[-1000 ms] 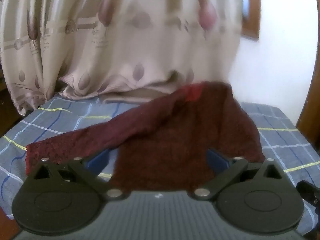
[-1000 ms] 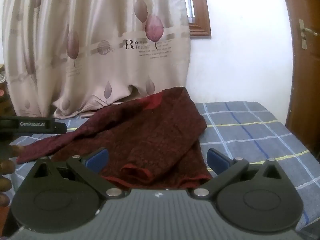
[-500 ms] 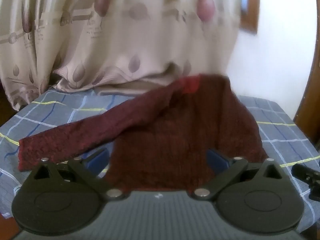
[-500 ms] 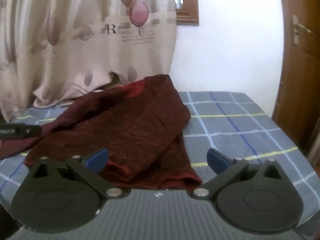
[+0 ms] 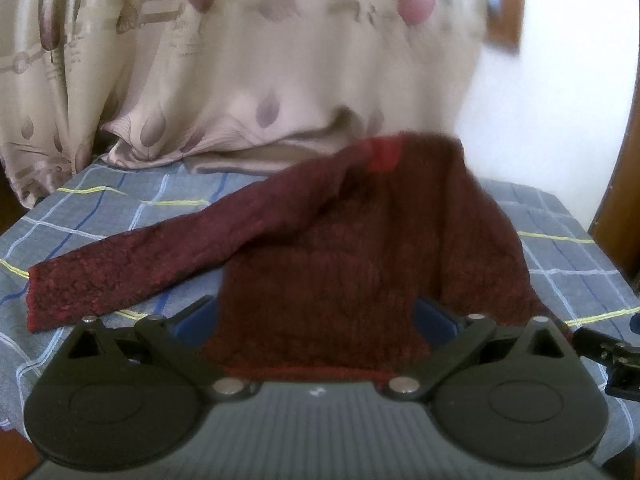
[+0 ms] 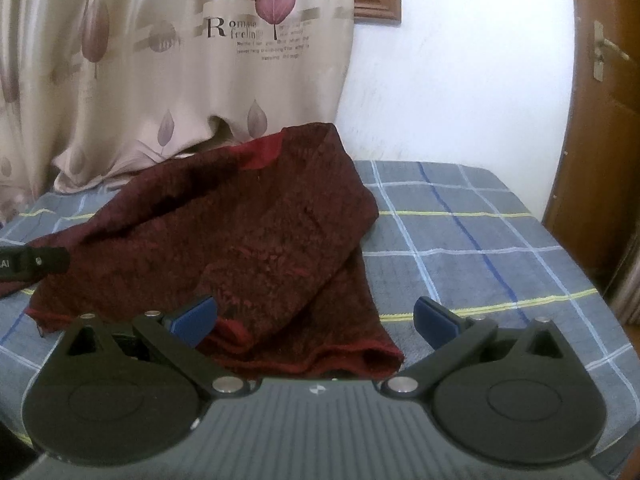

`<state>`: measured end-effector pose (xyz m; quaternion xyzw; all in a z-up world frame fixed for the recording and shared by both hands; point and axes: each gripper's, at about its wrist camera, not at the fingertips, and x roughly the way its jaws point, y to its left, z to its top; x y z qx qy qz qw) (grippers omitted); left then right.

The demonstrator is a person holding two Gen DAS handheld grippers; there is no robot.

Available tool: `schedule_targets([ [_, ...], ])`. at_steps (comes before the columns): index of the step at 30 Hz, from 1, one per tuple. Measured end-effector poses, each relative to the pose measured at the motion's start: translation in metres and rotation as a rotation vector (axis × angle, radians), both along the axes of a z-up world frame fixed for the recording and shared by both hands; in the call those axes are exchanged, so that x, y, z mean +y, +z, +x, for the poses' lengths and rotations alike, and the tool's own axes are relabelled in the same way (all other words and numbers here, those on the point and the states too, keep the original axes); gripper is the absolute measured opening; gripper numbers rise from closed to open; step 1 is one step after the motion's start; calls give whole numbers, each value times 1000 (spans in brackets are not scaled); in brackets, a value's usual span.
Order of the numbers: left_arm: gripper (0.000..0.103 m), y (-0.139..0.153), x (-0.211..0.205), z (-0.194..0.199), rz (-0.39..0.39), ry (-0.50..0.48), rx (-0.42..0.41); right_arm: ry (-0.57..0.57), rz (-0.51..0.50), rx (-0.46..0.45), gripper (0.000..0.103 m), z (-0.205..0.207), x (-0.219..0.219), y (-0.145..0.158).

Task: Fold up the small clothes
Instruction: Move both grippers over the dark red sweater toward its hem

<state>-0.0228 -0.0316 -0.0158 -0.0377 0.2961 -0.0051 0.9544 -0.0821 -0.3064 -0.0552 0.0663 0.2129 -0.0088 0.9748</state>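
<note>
A dark red sweater (image 5: 360, 248) lies on a blue checked bedspread (image 5: 120, 208), its body partly folded, with one long sleeve (image 5: 168, 252) stretched flat toward the left and a brighter red patch at the collar (image 5: 383, 154) on the far side near the curtain (image 5: 260, 60). The left gripper (image 5: 316, 320) hangs over the near hem of the sweater, its blue pads (image 5: 196, 318) spread wide with the garment's lower body showing between them; whether the pads touch the cloth cannot be told from this blurred view, and nothing is pinched. The right gripper (image 6: 316, 320) is also spread wide, its left pad (image 6: 194, 318) over the sweater's near hem, its right pad above bare bedspread (image 6: 480, 248), and it grips nothing. In the right wrist view the sweater (image 6: 240, 248) shows a doubled-over right side with two red-edged hems stacked at the near corner (image 6: 360, 354). The tip of the left gripper (image 6: 36, 262) juts in from the left edge, over the sleeve side. A white wall (image 6: 460, 80) and wooden door (image 6: 600, 140) stand behind the bed.
</note>
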Motion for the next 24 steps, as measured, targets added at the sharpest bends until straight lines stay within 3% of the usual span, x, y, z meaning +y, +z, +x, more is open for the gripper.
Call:
schedule_targets([
  [24, 103, -6, 7, 11, 22, -4, -29, 10, -17, 66, 103, 25, 2, -10],
])
